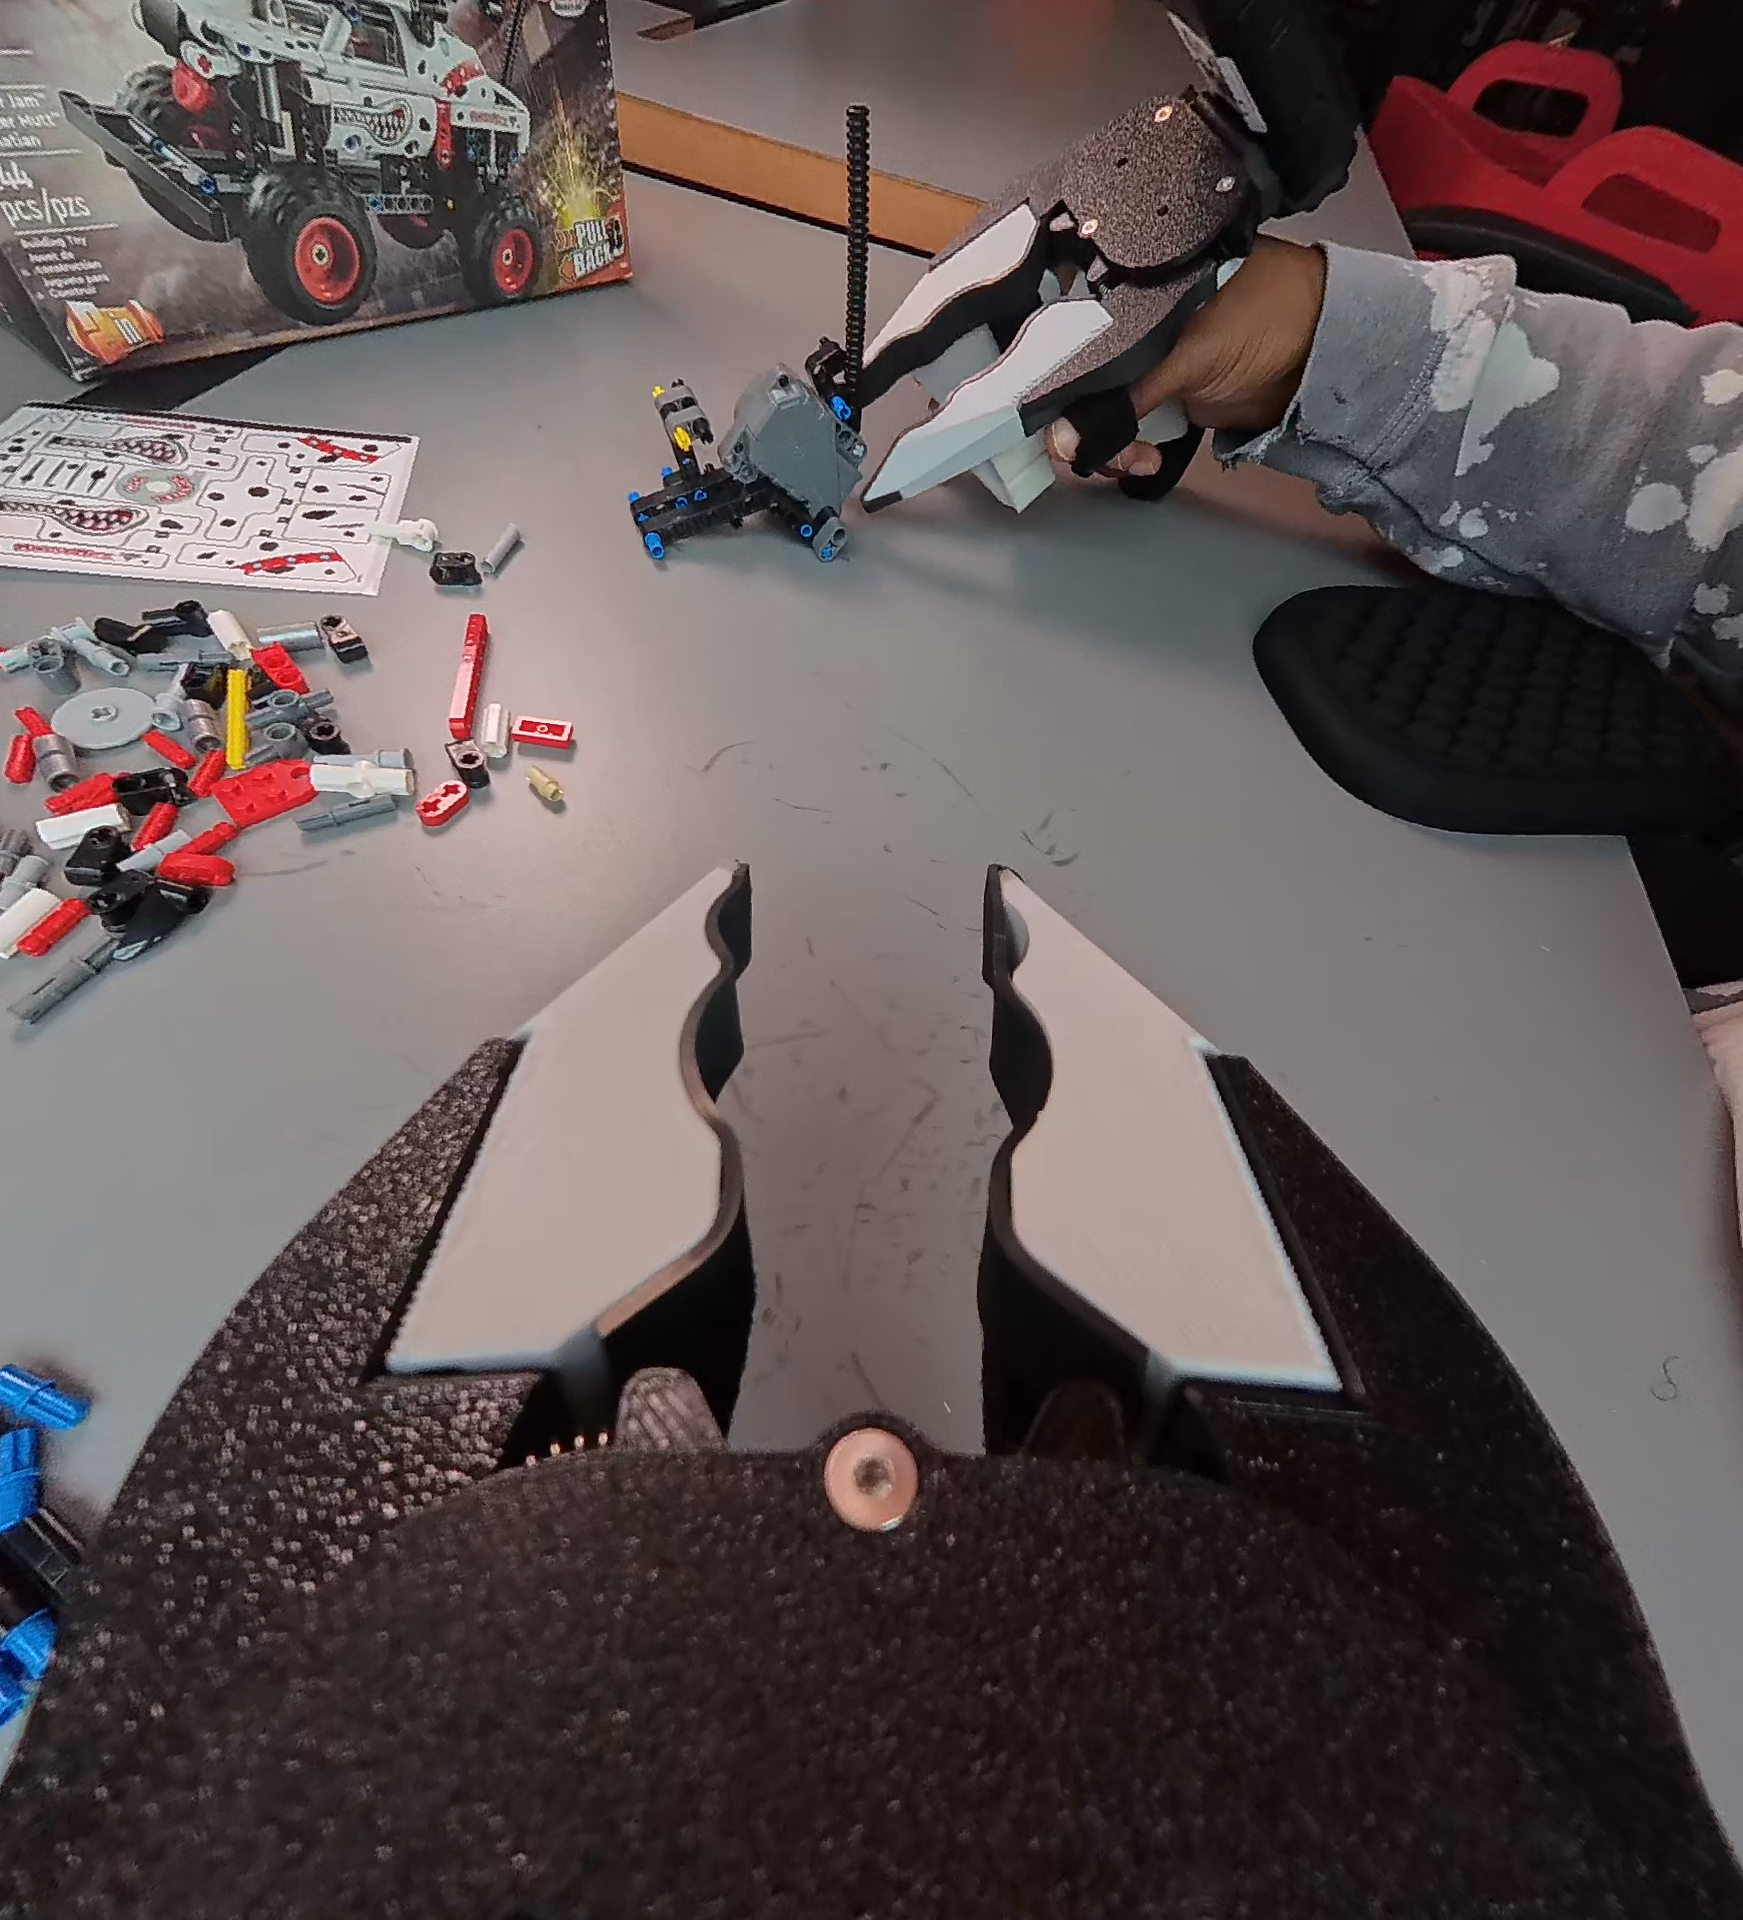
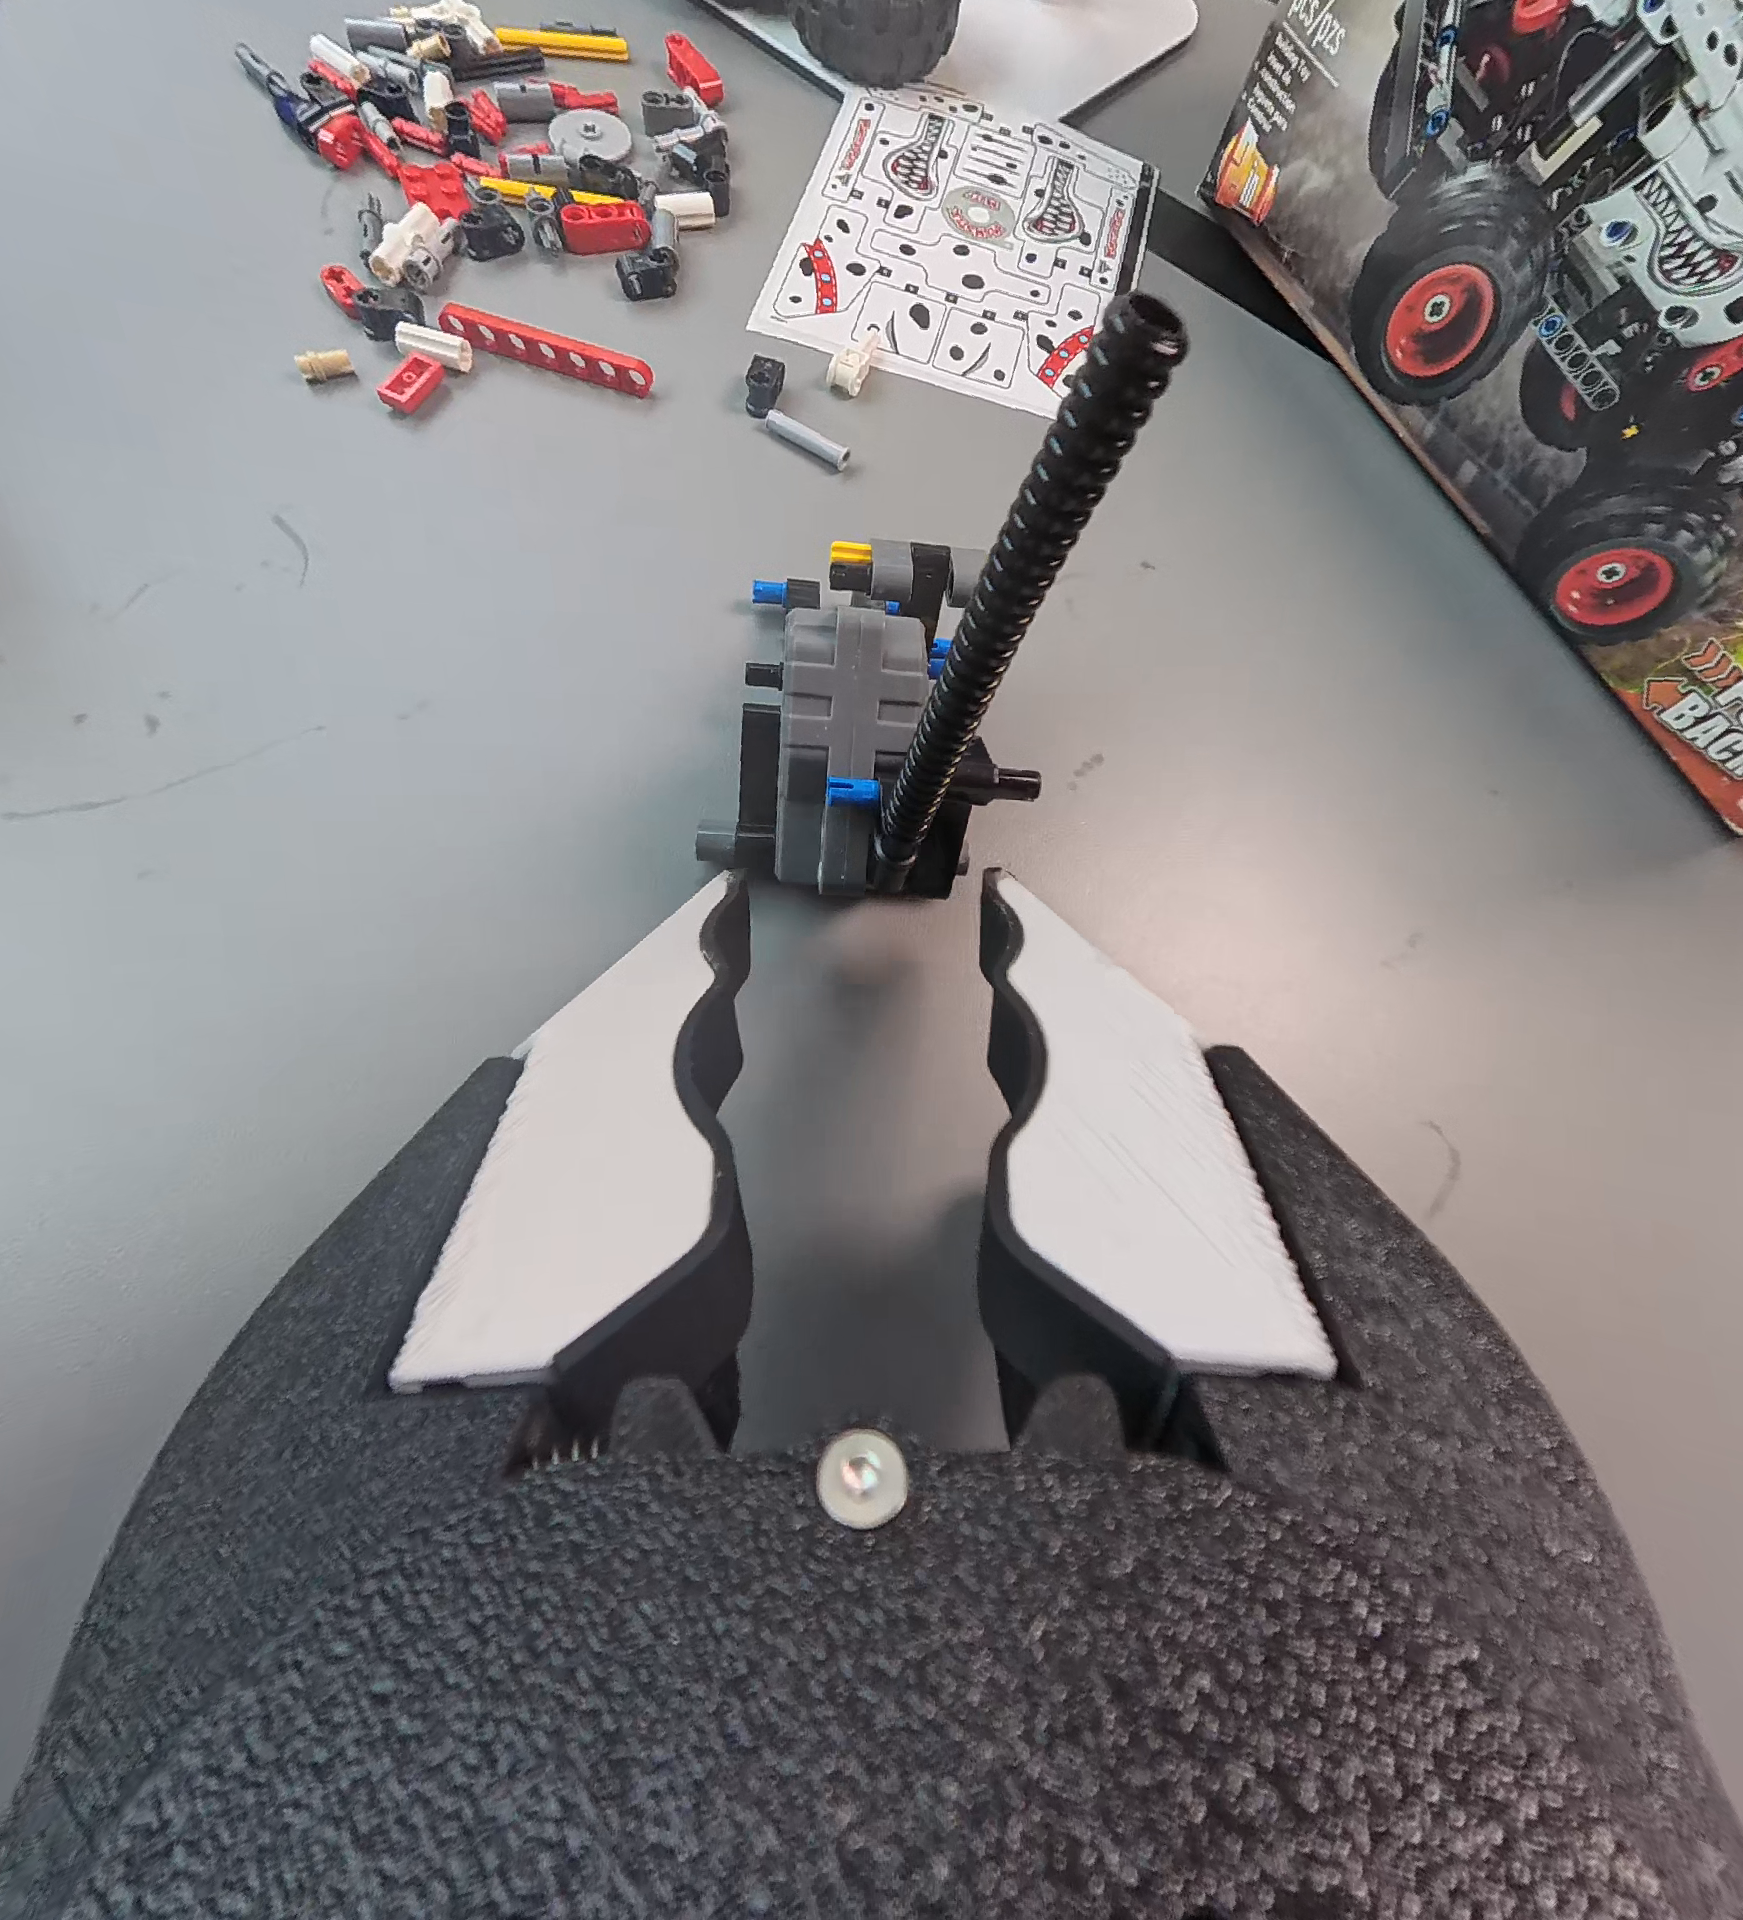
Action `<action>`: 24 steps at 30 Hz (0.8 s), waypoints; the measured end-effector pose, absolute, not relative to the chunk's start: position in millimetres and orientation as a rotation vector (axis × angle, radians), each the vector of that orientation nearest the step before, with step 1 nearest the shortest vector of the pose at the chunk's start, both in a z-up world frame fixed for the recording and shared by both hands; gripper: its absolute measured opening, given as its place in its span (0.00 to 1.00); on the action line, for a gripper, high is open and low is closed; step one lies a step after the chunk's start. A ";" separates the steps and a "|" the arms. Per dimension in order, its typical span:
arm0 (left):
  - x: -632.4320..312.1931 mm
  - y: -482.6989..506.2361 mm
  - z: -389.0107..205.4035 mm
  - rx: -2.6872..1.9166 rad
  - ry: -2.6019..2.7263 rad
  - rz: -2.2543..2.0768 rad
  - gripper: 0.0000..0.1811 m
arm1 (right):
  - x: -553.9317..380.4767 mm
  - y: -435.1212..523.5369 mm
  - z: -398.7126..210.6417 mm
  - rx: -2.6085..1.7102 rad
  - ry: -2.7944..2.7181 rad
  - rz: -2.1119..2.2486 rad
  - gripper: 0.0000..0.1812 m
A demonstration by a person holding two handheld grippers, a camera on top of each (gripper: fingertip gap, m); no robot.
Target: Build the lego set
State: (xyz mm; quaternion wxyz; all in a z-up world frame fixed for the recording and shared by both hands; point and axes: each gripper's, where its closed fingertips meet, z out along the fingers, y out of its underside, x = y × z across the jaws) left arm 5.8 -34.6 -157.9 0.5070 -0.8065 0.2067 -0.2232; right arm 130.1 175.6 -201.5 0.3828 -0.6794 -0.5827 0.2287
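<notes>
We have the half-built chassis (image 2: 851, 748) standing on the grey table (image 2: 223, 831), right in front of the right gripper (image 2: 865, 883), whose fingers are spread wide with nothing between them. The tips sit just beside the base of the build, apparently not touching it. A black ribbed hose (image 2: 1028, 582) rises tilted out of the build's near corner.

The left gripper (image 1: 867, 878) is also wide and empty, hovering over bare table, well apart from the build (image 1: 763, 457).

Risks as we judge them:
- The build looks top-heavy with the grey motor block (image 2: 846, 727) up on edge; a nudge from either right fingertip could tip it.
- The hose is seated at one end only (as far as we see); brushing it could pop it out or lever the build over.
- Closing on the build off-centre may catch the small blue pin (image 2: 851, 795) and push it askew.
- With the left gripper so far off, nothing braces the build if the right one presses.

Loose parts pile (image 1: 150, 748) lies to the left, with the sticker sheet (image 1: 181, 499) and set box (image 1: 264, 156) behind it.

Hard to make out:
- Whether the right tips actually touch the build; the gap is small in both views.
- What the hose's lower end plugs into (dark on dark).
- The blue and black pieces (image 1: 5, 1455) at the left view's edge are blurred and cut off.
- A tyre (image 2: 872, 42) at the right view's top edge is cropped.
</notes>
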 end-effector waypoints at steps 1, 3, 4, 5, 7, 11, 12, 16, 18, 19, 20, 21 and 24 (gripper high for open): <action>5.2 -34.5 -156.9 -1.941 0.494 -0.535 0.24 | 131.0 176.1 -201.3 -1.737 -1.482 0.582 0.26; 3.1 -34.4 -151.6 -1.925 0.470 -0.535 0.23 | 134.2 178.2 -199.0 -1.747 -1.461 0.576 0.30; 0.6 -33.4 -146.2 -1.904 0.446 -0.529 0.23 | 136.5 180.7 -195.6 -1.753 -1.434 0.569 0.33; -3.5 -31.9 -139.2 -1.874 0.417 -0.513 0.23 | 139.5 184.7 -190.0 -1.761 -1.390 0.557 0.38; -15.5 -28.5 -125.4 -1.815 0.358 -0.465 0.23 | 145.8 194.4 -168.4 -1.743 -1.271 0.522 0.44; -45.0 -24.5 -104.9 -1.732 0.226 -0.380 0.25 | 142.8 191.1 -85.5 -1.539 -1.064 0.489 0.45; -51.6 -24.3 -101.4 -1.714 0.197 -0.367 0.25 | 135.0 182.4 -60.8 -1.475 -1.045 0.495 0.44; -69.6 -22.7 -94.3 -1.687 0.114 -0.333 0.25 | 74.2 142.1 16.2 -1.308 -1.056 0.593 0.41; -74.4 -21.1 -92.3 -1.689 0.094 -0.320 0.25 | 31.5 134.7 33.5 -1.280 -1.079 0.653 0.38; -77.5 -19.7 -89.7 -1.684 0.086 -0.307 0.25 | 9.3 139.0 38.3 -1.268 -1.074 0.668 0.34; -81.3 -17.8 -86.4 -1.680 0.076 -0.292 0.24 | -12.7 149.1 40.8 -1.262 -1.056 0.672 0.29; -86.2 -15.0 -82.1 -1.676 0.062 -0.278 0.24 | -35.1 163.3 39.8 -1.269 -1.040 0.669 0.25; -106.8 -0.3 -62.3 -1.658 0.018 -0.215 0.21 | -96.4 220.4 26.6 -1.345 -1.000 0.589 0.22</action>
